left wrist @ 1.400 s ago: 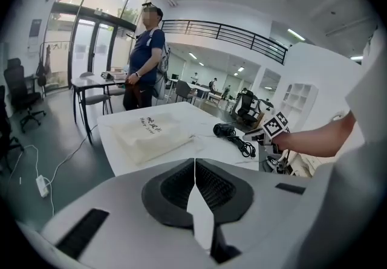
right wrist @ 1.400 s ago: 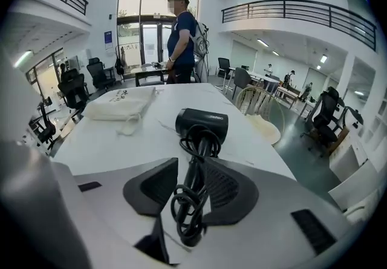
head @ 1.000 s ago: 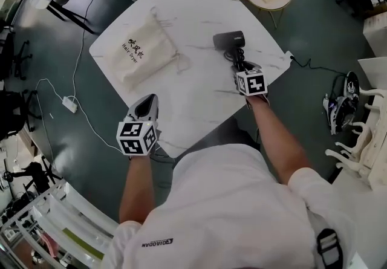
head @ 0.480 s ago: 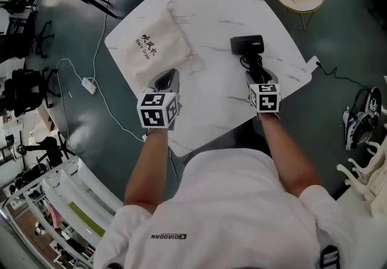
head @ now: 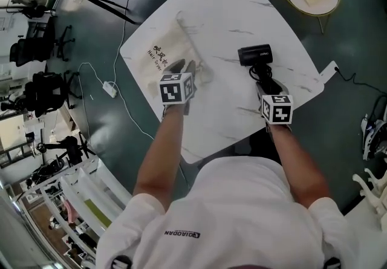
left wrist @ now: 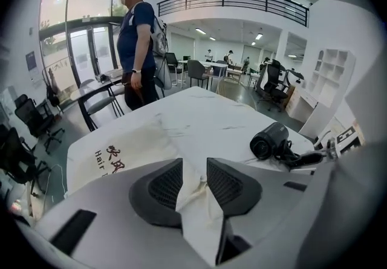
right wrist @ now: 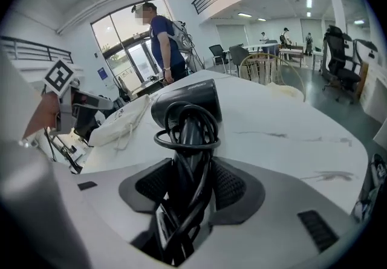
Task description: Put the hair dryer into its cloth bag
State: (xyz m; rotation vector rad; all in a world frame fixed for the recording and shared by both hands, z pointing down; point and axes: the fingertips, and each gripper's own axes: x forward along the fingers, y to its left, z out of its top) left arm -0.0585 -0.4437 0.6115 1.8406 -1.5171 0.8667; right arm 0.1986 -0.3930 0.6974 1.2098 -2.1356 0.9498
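Note:
A black hair dryer (head: 254,54) lies on the white marble table (head: 230,8), its cord wound round the handle. My right gripper (head: 264,84) has just been closing, and its pads now press on that handle and cord (right wrist: 187,141). The cream cloth bag (head: 162,58), printed "Hair Dryer", lies flat to the left. My left gripper (head: 183,67) is at the bag's drawstring end. Its jaws have just been opening and stand apart, with a raised fold of the cloth (left wrist: 195,186) between them. The dryer (left wrist: 269,139) shows off to the right in the left gripper view.
A round gold chair (head: 305,6) with another cream bag stands past the table's far right corner. A power strip (head: 110,88) and cables lie on the floor at left. A person (left wrist: 138,38) stands beyond the table. Office chairs (head: 36,50) are further left.
My left gripper moved forward across the table from its near edge to the bag's drawstring end, and its jaws went from shut to apart. The right gripper stayed at the dryer's handle.

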